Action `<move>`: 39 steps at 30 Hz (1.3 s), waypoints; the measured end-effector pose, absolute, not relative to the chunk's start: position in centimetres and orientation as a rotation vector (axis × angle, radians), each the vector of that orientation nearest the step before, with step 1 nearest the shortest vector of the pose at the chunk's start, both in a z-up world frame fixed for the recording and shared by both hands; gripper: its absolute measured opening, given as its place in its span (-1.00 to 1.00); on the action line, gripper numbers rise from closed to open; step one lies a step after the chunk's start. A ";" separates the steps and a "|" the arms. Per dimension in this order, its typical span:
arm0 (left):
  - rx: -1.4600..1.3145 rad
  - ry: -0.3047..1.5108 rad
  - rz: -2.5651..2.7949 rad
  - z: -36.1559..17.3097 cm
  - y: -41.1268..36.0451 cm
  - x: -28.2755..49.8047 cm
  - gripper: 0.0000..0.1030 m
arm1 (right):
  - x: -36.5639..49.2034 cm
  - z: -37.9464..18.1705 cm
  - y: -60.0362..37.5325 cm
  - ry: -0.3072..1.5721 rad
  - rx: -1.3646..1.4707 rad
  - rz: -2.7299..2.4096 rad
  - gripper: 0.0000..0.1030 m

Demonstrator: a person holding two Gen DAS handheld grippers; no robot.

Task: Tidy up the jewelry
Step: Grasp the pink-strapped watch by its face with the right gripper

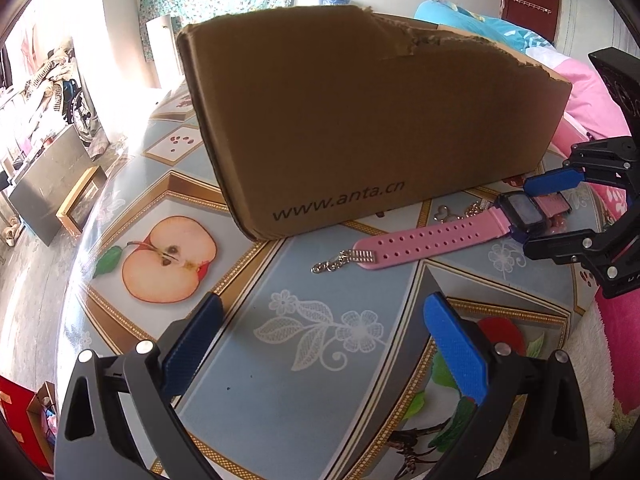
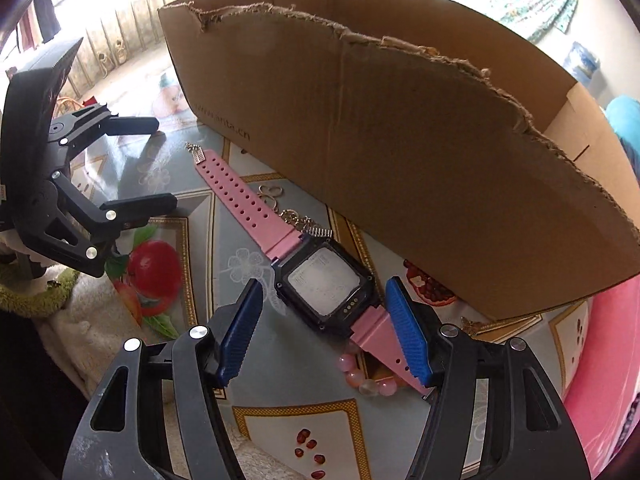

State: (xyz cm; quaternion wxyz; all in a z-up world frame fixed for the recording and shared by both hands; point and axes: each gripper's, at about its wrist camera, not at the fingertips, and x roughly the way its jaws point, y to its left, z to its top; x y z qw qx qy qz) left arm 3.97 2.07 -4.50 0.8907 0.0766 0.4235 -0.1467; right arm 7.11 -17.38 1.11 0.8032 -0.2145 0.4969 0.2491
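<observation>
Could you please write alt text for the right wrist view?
The right gripper straddles a pink watch lying on the table, pads not clearly pressing it. A torn cardboard box stands behind; the left gripper hangs open at left.

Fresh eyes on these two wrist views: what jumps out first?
The torn-edged cardboard box fills the back of the patterned table. In front of it lies a pink watch, its dark face between the right gripper pads, which don't visibly press it. A silver chain and pink bead bracelet lie beside the strap; the left gripper is open over bare table.
</observation>
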 end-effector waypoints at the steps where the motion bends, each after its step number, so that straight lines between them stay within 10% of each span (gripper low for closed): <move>1: 0.159 0.874 -0.307 -4.6 2.3 4.0 0.91 | 7.1 0.9 -17.2 1.067 -0.483 0.537 0.16; 22: 0.196 0.749 -0.357 -3.5 2.9 1.0 0.87 | 2.1 5.1 -13.8 1.007 -0.537 0.469 -0.07; 26: 0.275 0.667 -0.440 -2.3 1.3 -1.2 0.85 | 2.7 5.3 -15.1 1.089 -0.399 0.474 -0.96; 34: 0.403 0.621 -0.524 -2.5 -2.7 -1.4 0.69 | 3.3 4.2 -17.7 1.129 -0.288 0.451 -0.82; 39: 0.422 0.629 -0.545 -2.8 -3.6 -1.1 0.69 | 1.4 4.4 -17.9 1.070 -0.309 0.442 -0.18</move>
